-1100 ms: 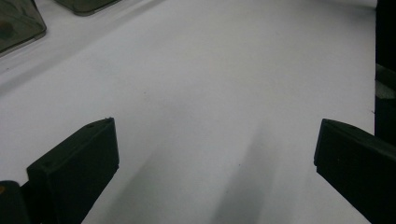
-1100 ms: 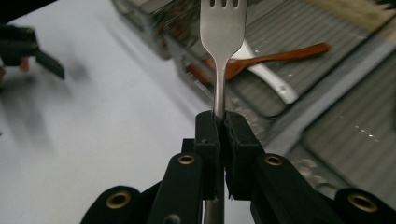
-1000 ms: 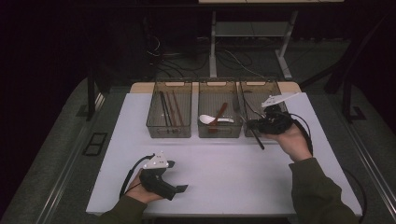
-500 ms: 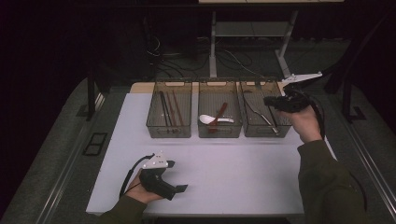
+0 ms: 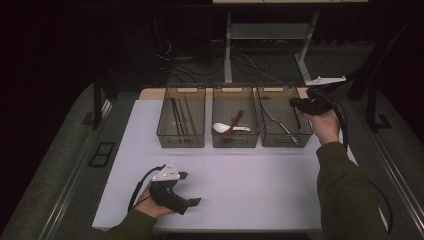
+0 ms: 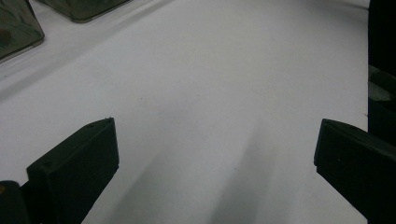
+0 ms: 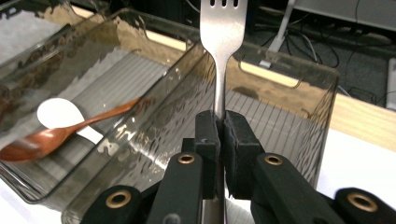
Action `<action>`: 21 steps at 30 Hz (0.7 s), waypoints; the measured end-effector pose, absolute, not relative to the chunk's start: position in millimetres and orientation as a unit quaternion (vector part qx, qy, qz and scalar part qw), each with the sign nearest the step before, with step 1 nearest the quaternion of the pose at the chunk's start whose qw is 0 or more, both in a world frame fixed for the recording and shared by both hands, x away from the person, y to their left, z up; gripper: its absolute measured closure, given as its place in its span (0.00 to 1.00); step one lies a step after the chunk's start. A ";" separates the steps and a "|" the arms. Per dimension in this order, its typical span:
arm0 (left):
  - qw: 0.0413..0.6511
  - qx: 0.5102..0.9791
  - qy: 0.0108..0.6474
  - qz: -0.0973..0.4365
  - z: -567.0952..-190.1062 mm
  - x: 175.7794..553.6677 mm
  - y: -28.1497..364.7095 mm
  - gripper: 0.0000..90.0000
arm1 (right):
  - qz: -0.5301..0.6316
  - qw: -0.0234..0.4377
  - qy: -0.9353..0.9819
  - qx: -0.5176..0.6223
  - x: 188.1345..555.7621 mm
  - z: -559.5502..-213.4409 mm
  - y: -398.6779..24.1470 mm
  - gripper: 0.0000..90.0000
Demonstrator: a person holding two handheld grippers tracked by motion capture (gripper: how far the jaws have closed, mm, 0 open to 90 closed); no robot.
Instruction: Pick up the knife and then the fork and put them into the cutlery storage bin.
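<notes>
Nearest the person, the left gripper (image 5: 192, 189) lies low over the white table (image 5: 250, 175) close to its near edge, held in the left hand (image 5: 150, 205) with the forearm coming in from the bottom; it points to the right across the tabletop. Its jaws stand wide apart with nothing between them, as the left gripper view shows over bare white surface. Open table stretches ahead of it and to its right, up to the row of three clear bins. Farther off, the right arm reaches forward along the right side of the table, the right hand (image 5: 325, 125) raised at the outer wall of the right bin (image 5: 305, 139). The right gripper (image 7: 221, 126) is clamped on the neck of a metal fork (image 7: 222, 28), whose tines point up and away in the right gripper view; in the high view its dark handle hangs over the right bin. Just left of it, the middle bin (image 5: 235, 142) holds a wooden spoon (image 7: 60, 133) lying across a white spoon (image 7: 58, 114), and the left bin (image 5: 181, 142) holds dark sticks (image 5: 180, 117). Beyond the bins the table ends at a wooden strip (image 5: 150, 93).
</notes>
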State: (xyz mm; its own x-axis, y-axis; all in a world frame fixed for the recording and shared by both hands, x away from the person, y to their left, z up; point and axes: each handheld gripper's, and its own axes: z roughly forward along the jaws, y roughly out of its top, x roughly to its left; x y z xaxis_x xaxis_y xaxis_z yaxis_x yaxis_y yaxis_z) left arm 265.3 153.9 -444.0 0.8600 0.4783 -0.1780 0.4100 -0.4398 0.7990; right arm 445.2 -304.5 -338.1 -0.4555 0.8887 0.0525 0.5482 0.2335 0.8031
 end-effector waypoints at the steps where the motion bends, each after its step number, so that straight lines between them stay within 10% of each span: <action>1: 0.460 0.848 0.261 0.037 -443.9 265.5 153.9 0.00 | 0.392 0.215 0.757 0.477 445.5 -340.6 -304.1 0.94; 21: 0.459 0.848 0.261 0.035 -444.5 265.6 153.5 0.00 | 0.360 0.178 0.775 0.488 448.2 -382.2 -295.8 0.94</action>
